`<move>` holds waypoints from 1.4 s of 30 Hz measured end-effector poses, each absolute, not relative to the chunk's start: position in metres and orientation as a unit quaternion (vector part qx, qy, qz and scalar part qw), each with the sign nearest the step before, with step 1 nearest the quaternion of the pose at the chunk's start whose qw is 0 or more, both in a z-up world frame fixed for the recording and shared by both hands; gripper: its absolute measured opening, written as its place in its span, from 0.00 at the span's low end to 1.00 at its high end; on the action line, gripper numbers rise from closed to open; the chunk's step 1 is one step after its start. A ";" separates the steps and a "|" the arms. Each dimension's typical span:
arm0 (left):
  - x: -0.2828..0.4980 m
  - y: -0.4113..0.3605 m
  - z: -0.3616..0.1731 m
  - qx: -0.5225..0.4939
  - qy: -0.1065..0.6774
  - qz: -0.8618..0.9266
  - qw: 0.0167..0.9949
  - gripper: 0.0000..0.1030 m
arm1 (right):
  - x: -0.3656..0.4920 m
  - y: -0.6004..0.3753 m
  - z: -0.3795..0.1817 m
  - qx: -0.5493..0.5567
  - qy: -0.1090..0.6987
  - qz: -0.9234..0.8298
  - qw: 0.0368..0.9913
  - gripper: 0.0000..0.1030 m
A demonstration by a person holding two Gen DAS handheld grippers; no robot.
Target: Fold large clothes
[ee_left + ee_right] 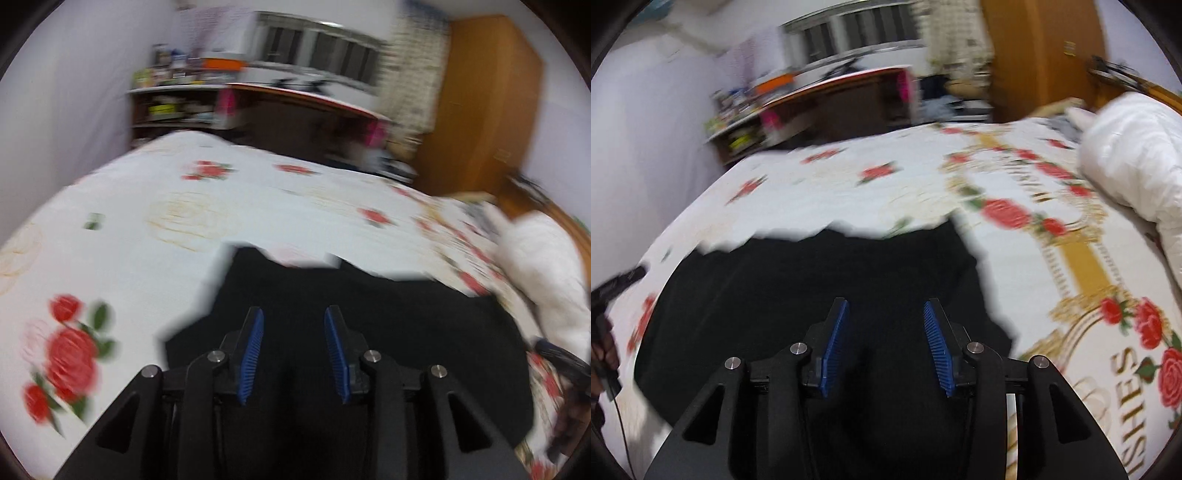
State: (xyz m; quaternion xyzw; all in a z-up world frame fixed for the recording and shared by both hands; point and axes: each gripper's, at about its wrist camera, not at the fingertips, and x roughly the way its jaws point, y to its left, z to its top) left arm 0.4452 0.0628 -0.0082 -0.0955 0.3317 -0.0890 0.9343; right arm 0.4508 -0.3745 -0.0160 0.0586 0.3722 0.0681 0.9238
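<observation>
Both my grippers hang released over the black garment [332, 332], which lies spread on the rose-print bedspread [184, 221] directly beneath and ahead of my jaws. My left gripper [294, 317] and right gripper [885, 310] grasp nothing. Both views are smeared, so if I clench now I may pinch bedspread with the cloth, or catch one layer and fold crooked.

The matt black cloth garment [332, 332] lies on a white rose-printed cotton-like bedsheet [184, 221]. Ribbed blue plastic pads [833, 347] line matt black plastic fingers. Far right, an orange wooden wardrobe [487, 103] looks smooth.
</observation>
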 end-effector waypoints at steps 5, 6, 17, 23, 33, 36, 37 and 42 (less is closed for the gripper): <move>0.439 -0.003 -0.051 -0.034 0.378 -0.145 0.914 0.35 | 0.452 -0.338 -0.060 0.011 0.409 0.078 0.909 0.42; 0.446 -0.007 -0.063 -0.030 0.389 -0.137 0.910 0.35 | 0.458 -0.337 -0.068 0.004 0.412 0.074 0.908 0.42; 0.477 -0.020 -0.089 -0.018 0.406 -0.100 0.908 0.36 | 0.502 -0.352 -0.097 0.017 0.442 0.032 0.896 0.41; 0.481 -0.013 -0.045 -0.019 0.394 -0.098 0.914 0.35 | 0.499 -0.359 -0.060 0.036 0.422 0.031 0.905 0.41; 0.550 0.040 -0.083 -0.018 0.409 -0.018 0.912 0.35 | 0.556 -0.413 -0.086 0.033 0.440 -0.023 0.897 0.40; 0.551 0.031 -0.094 -0.004 0.404 -0.009 0.915 0.35 | 0.562 -0.408 -0.098 0.021 0.441 -0.031 0.897 0.40; 0.553 0.027 -0.095 0.003 0.407 -0.004 0.913 0.35 | 0.560 -0.408 -0.099 0.022 0.443 -0.033 0.896 0.40; 0.549 0.025 -0.067 0.003 0.404 -0.007 0.915 0.35 | 0.555 -0.398 -0.068 0.014 0.435 -0.042 0.900 0.40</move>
